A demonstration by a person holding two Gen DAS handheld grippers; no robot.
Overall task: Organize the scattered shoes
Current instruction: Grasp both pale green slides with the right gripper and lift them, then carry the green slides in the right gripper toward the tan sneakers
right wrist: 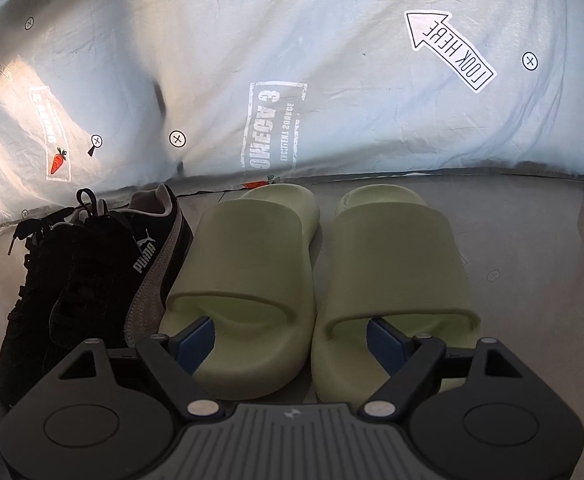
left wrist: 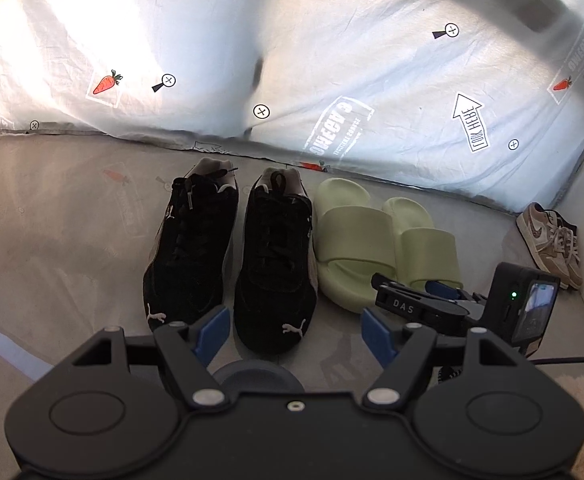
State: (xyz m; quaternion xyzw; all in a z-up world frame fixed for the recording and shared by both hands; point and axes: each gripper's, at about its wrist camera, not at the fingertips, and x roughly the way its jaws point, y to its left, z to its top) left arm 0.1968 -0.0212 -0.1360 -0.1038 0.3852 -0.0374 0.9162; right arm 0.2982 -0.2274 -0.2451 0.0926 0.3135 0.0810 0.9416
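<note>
Black Puma sneakers (left wrist: pixel 231 248), pair: sitting side by side on the grey floor (left wrist: pixel 59 240) against a printed sheet (left wrist: pixel 332 60), cat logos showing on the toes and "PUMA" reading on one side.

Green slides (right wrist: pixel 316 280), pair: lying just beside them.

Tan sneakers (left wrist: pixel 552 240): resting well apart, at the right.

Sheet is showing "LOOK HERE" arrows and carrots.

Left gripper (left wrist: pixel 294 332) and right gripper (right wrist: pixel 289 338) are hovering with jaws apart, holding nothing; "DAS" is reading on the right one.

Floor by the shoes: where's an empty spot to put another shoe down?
Bare floor lies left of the black Puma sneakers, and between the green slides and the tan sneakers in the right corner. It is crowded where the Pumas and slides stand side by side, nearly touching, along the printed sheet.
</note>
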